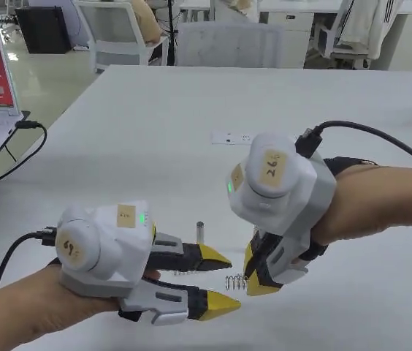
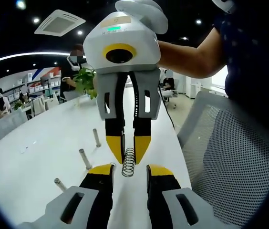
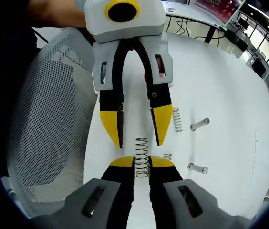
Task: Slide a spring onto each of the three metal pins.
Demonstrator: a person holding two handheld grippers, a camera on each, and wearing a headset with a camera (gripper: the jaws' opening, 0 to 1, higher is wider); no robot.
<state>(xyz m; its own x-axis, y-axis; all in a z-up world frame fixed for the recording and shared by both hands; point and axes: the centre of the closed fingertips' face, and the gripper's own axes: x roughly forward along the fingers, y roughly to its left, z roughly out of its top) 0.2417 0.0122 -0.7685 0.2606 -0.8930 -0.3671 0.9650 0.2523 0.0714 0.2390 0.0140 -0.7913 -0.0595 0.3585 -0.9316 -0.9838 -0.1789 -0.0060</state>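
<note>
The spring [image 2: 128,162] is a thin, bare wire coil of silvery metal, short and open at both ends. One end is pinched between the yellow-tipped fingers of the right gripper [image 3: 142,161], which stand narrow, closed on the coil. Its free end reaches forward into the gap between the fingers of the left gripper [image 1: 230,284]. Those fingers stand wide apart, one on each side of the coil, with space left on both sides.

In the left gripper view, three short metal pins [image 2: 85,159] stand upright in a row on the white table [image 1: 155,124], off to the left of the fingers and beyond their tips. All three are bare. In the right gripper view, a second spring [image 3: 176,119] lies loose on the table just outside the far finger of the left gripper, between that finger and the nearest pin.

In the head view, the left hand comes in low from the near left, its gripper level and pointing right. The right hand comes in from the right, its gripper tipped steeply down and to the left, so the two sets of tips meet nose to nose just above the table.
</note>
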